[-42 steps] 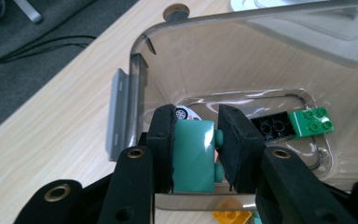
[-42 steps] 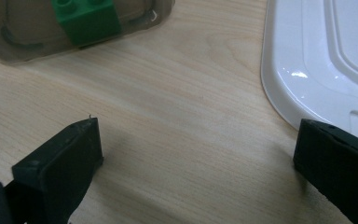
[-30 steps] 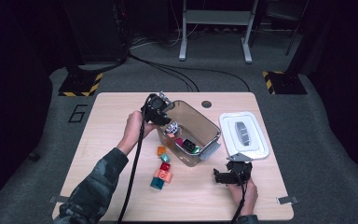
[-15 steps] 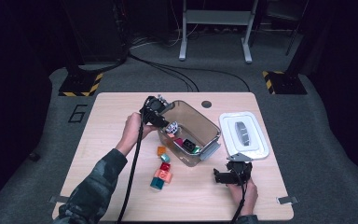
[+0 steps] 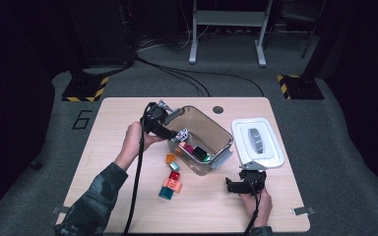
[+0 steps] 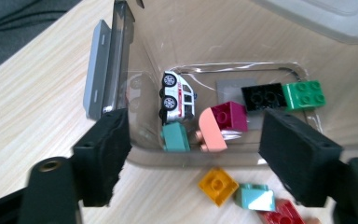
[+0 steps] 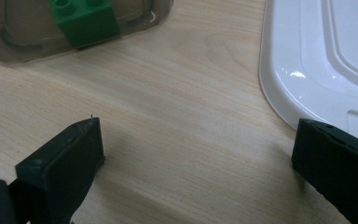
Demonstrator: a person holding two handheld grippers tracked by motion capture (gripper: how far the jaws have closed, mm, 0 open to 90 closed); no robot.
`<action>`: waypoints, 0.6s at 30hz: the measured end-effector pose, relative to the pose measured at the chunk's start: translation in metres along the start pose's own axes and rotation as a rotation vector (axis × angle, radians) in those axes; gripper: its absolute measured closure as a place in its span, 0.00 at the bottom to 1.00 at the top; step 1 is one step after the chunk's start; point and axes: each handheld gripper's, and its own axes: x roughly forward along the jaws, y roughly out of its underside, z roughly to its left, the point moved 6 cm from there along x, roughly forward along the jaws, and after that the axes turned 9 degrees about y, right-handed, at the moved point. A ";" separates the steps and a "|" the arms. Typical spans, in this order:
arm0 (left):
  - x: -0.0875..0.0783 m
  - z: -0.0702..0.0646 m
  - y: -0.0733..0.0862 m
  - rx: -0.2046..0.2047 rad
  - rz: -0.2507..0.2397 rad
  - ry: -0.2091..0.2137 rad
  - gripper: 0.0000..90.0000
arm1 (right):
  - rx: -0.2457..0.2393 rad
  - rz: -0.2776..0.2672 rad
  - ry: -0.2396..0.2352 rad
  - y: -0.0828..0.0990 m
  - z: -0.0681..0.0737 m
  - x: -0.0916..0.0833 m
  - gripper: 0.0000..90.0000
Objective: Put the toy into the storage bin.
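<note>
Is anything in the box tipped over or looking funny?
Yes. The little white toy car in the clear box lies on its side, wheels facing sideways instead of down. A pink block beside it is tipped over too. The left claw, whose jaws have just been opening, hangs open above them with nothing between.

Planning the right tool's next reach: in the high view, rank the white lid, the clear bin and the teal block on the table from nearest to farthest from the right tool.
1. White lid: just beyond the right tool, slightly to its right.
2. Clear bin: beyond and to its left, mid-table.
3. Teal block: farthest, off to the left in the row of loose blocks.
</note>
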 end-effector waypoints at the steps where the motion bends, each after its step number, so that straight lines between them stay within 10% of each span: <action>1: -0.004 -0.002 0.003 0.009 -0.001 0.000 0.24 | 0.000 0.000 0.000 0.000 0.000 0.000 0.01; 18: -0.013 -0.026 0.072 -0.005 -0.025 0.037 0.17 | 0.002 -0.001 0.002 0.000 0.000 0.000 0.02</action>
